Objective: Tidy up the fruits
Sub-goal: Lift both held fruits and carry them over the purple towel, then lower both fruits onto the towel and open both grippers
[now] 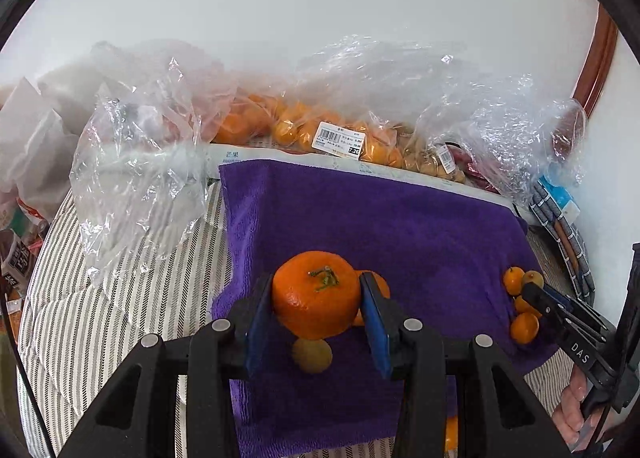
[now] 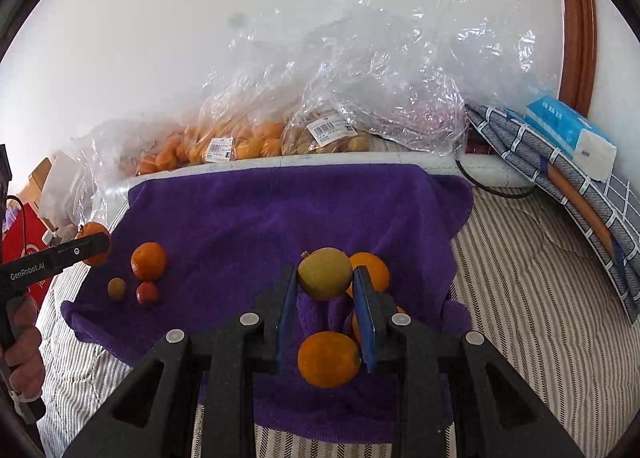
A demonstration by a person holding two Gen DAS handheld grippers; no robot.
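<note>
Left gripper (image 1: 318,294) clamps my mandarin (image 1: 316,294) over the purple towel (image 1: 400,218); right gripper (image 2: 325,276) pinches a yellow-green fruit (image 2: 325,273) just above its small-citrus cluster (image 2: 328,358), directly below.

A large orange mandarin (image 1: 316,294) with a green stalk on top is upright above the purple towel (image 1: 400,226), pinched at its sides by two blue pads; a small yellow-green fruit (image 1: 312,355) and another orange fruit (image 1: 380,284) lie on the towel by it. A small yellow-green round fruit (image 2: 325,273) is likewise clamped between blue pads over a cluster of small oranges (image 2: 329,359) at the towel's other end. Bagged oranges (image 2: 240,142) sit along the wall behind.
</note>
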